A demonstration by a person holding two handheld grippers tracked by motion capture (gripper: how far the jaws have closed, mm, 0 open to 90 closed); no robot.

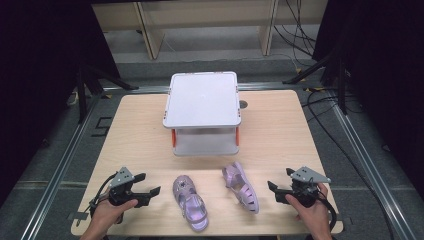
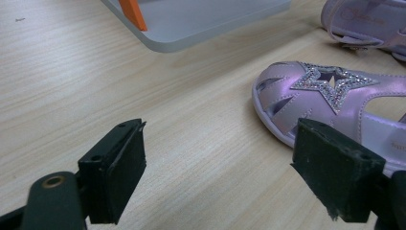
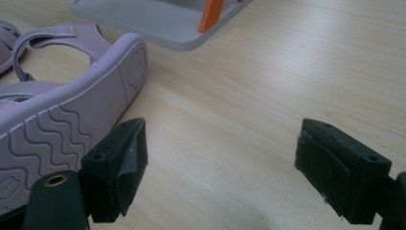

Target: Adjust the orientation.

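High view showed us holding both grippers, left (image 1: 150, 192) and right (image 1: 274, 190), with jaws wide and empty, flanking two lilac plastic sandals (image 1: 190, 202) near the tabletop's front edge. The right sandal (image 1: 241, 187) seemingly lay on its side; we judged a pinch might slip.

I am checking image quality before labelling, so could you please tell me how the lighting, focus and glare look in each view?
High view: the wooden table is evenly lit against dark surroundings, and the white rack top is nearly washed out. Left gripper view: the star sandal is sharp, with its own jaws slightly soft. Right gripper view: the tipped sandal's sole is clear, with soft shadows.
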